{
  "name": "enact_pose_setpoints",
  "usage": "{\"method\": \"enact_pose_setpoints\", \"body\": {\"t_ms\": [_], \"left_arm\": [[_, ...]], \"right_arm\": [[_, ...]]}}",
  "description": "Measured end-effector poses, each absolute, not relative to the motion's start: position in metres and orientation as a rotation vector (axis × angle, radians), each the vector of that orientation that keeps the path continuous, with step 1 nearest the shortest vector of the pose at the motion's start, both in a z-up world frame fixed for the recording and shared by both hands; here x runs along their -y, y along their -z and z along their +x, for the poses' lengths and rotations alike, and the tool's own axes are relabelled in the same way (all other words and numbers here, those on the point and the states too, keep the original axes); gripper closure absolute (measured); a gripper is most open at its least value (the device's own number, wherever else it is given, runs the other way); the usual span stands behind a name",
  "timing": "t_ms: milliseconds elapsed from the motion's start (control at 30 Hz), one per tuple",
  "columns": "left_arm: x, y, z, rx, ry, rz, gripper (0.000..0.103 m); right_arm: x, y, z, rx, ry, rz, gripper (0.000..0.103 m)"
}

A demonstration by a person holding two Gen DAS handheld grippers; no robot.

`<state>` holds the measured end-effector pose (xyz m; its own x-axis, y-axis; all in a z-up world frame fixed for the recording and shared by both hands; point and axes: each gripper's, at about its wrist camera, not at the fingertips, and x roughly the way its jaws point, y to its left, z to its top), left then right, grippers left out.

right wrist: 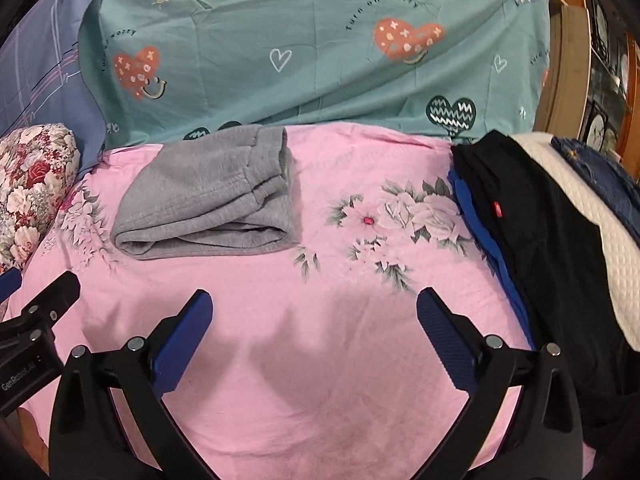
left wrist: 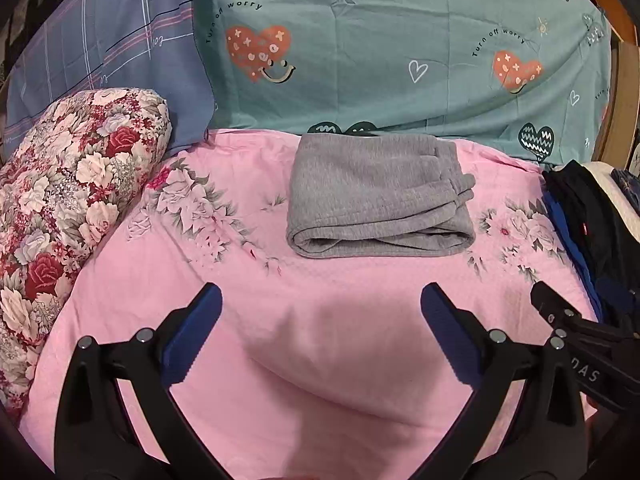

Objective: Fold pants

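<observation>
Grey fleece pants [left wrist: 380,196], folded into a thick rectangle, lying on pink floral bedsheet [left wrist: 320,340] near far edge, just below teal heart-print fabric [left wrist: 400,40]; rolled fold toward cameras, cuffs at right side. Seen also in right wrist view [right wrist: 208,196], left of centre. Left gripper [left wrist: 320,308] spread wide, blue-padded fingers [left wrist: 196,332] over bare pink sheet, well short of pants, holding nothing. Right gripper [right wrist: 314,316] likewise wide and holding nothing, over sheet near printed white flower. Red-and-white floral bolster pillow [left wrist: 68,200] at left edge. Dark garment stack [right wrist: 532,240] at right, black over blue, possibly more pants; white textured cloth [right wrist: 592,216] beyond it.
</observation>
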<state>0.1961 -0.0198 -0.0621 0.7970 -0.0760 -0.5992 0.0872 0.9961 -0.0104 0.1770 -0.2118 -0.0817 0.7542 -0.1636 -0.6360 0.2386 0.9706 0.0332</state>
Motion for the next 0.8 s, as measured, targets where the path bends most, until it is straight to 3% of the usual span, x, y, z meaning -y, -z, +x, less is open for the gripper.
{"method": "enact_pose_setpoints", "body": {"t_ms": [800], "left_arm": [[0.005,0.07,0.206,-0.696,0.086,-0.069,0.002]], "right_arm": [[0.207,0.087,0.179,-0.699,0.211,0.093,0.001]]}}
